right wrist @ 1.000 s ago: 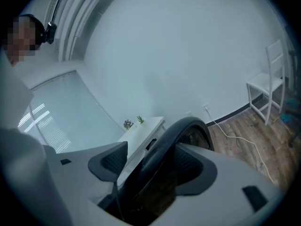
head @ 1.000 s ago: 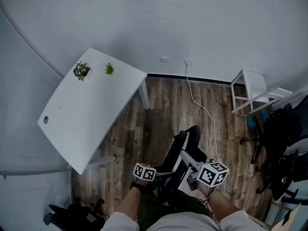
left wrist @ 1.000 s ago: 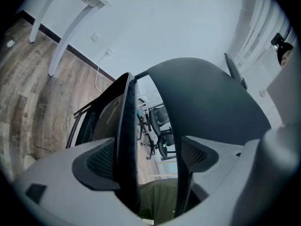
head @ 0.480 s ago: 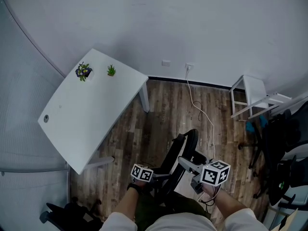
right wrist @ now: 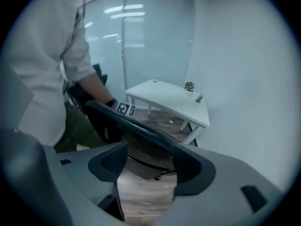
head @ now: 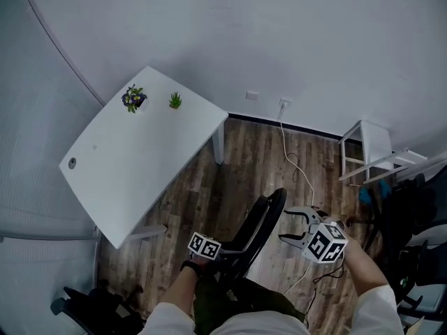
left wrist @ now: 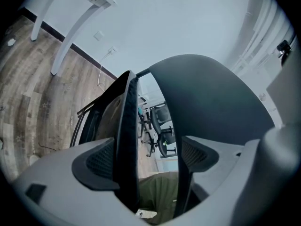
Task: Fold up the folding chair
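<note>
The wood-plank floor (head: 244,159) lies open between the white rectangular desk (head: 140,166) at the left and a white slatted stool (head: 370,145) by the right wall, with a white cable (head: 297,166) trailing across the boards from the far skirting. Dark office chairs (head: 412,208) crowd the floor's right edge.

The black folding chair (head: 262,222) stands near the floor's near edge, just off the desk's near right corner, its seat and back drawn close together. The left gripper (left wrist: 150,158) has its fingers clamped on both black edges. The right gripper (head: 283,227) sits just beside the chair's right side; its fingers have just narrowed slightly yet gape wide, with nothing between them.

A purple-flowered pot plant (head: 134,98) and a small green plant (head: 175,100) sit at the desk's far corner.

The chair's legs are hidden behind the person's trousers.
</note>
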Demonstrator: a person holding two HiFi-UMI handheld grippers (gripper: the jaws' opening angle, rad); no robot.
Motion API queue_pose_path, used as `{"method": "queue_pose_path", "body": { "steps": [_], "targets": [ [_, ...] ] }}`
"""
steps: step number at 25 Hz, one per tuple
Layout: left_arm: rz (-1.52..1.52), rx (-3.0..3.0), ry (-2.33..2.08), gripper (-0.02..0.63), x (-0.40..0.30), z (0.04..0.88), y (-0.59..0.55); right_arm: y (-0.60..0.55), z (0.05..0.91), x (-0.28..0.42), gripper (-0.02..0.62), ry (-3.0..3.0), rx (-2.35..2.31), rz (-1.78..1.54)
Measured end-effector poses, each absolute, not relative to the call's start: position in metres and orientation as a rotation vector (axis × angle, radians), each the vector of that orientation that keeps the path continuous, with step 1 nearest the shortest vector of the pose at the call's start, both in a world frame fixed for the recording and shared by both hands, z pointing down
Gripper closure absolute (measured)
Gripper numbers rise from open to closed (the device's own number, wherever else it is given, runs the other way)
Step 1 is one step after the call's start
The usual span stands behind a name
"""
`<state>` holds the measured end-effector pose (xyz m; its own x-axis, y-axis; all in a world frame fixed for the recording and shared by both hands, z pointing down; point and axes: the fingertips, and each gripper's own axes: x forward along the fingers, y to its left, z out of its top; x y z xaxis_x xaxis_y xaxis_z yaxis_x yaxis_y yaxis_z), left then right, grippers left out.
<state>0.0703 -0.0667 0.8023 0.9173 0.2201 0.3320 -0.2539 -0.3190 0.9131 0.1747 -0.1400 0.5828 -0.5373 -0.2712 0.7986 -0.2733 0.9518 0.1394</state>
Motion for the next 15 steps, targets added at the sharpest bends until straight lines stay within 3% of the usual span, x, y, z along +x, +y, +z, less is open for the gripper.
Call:
{"method": "queue_pose_path", "body": {
  "steps": [3,11,15],
  "targets": [
    [0.474,1.836,-0.025,0.175,0.070,0.803,-0.068,-0.167,0.594,0.171,0.279,-2.020,0.192,-0.277],
    [0.475,1.840,-0.029,0.175,0.074,0.802,-0.061,-0.167,0.628,0.152,0.255,-1.826,-0.236,-0.443],
    [0.472,1.840,-0.036,0.175,0.075,0.801,-0.061,-0.163,0.639,0.151,0.309,-1.825,-0.324,-0.434]
  ]
}}
